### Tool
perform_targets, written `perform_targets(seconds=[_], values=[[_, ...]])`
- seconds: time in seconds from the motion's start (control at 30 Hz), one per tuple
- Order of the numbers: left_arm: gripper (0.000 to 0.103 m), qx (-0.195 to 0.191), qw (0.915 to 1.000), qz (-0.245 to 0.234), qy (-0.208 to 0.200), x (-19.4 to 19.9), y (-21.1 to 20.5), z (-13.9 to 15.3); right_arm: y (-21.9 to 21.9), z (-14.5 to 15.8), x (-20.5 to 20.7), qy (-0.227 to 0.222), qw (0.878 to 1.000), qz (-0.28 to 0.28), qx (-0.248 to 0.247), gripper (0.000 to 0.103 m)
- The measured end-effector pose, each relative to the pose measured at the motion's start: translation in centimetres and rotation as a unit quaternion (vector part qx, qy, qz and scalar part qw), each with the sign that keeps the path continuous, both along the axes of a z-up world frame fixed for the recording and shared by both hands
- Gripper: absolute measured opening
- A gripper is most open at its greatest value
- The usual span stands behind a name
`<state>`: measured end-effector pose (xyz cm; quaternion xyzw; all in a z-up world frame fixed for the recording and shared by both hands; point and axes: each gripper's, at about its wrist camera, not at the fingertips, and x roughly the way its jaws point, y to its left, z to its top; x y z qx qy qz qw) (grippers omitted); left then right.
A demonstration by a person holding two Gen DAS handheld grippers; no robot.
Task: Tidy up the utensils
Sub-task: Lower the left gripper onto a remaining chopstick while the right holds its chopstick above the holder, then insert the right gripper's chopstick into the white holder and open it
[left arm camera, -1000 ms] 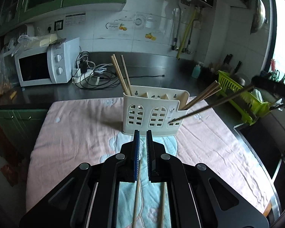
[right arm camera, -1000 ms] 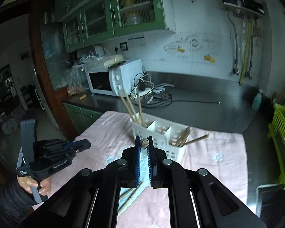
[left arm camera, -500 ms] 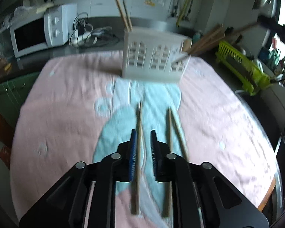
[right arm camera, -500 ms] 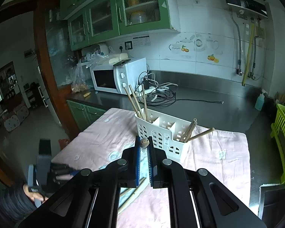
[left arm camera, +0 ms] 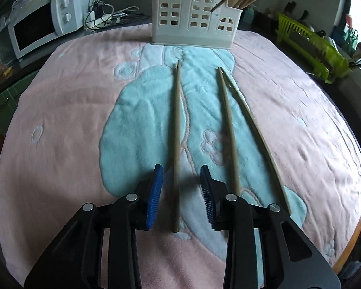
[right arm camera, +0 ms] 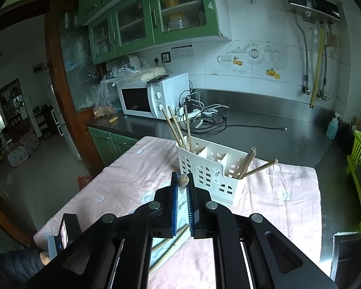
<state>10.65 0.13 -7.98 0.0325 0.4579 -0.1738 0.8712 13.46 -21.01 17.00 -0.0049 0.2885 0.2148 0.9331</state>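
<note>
The left hand-held gripper (left arm camera: 181, 187) hangs low over the near part of the desk (left arm camera: 60, 110), which is covered by a pink and teal cloth. Its jaws have just been opening and now stand narrowly apart, one on each side of the thick end of the nearest chopstick (left arm camera: 177, 130), without pressing on it; the straddle looks like a set-up for closing on that stick. Two more chopsticks (left arm camera: 231, 130) lie just to the right, their far tips nearly meeting and their near ends spread. All three point toward the white utensil holder (left arm camera: 192, 16) at the far edge of the desk, probably so each can be lifted end-on and dropped in.

The right hand-held gripper (right arm camera: 181, 187) is held higher and away, closed on a small brownish lump (right arm camera: 183, 180) pinched at its tips; what that lump is cannot be made out. In the left wrist view the top of the holder is cut off, so the compartments are hidden. In the right wrist view sticks stand in an end compartment on each side
</note>
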Motion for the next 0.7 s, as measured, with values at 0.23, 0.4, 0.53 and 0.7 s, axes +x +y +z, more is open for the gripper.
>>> perform_targets(seconds=[0.23, 0.4, 0.53, 0.7], values=[[0.013, 0.037, 0.9990, 0.002, -0.025, -0.9, -0.7, 0.0, -0.1, -0.3, -0.2, 0.002, 1.000, -0.005, 0.003, 0.007], [0.005, 0.036, 0.9983, -0.003, -0.045, -1.3, -0.7, 1.5, -0.1, -0.1, -0.4, -0.004, 1.000, -0.007, -0.003, 0.007], [0.005, 0.028, 0.9964, -0.003, -0.080, -1.3, -0.4, 4.2, -0.4, 0.0, -0.6, -0.007, 1.000, -0.008, 0.000, 0.007], [0.005, 0.008, 0.9914, 0.011, -0.130, -0.7, 0.2, 7.4, -0.5, 0.2, -0.7, -0.013, 1.000, -0.010, 0.008, 0.007]])
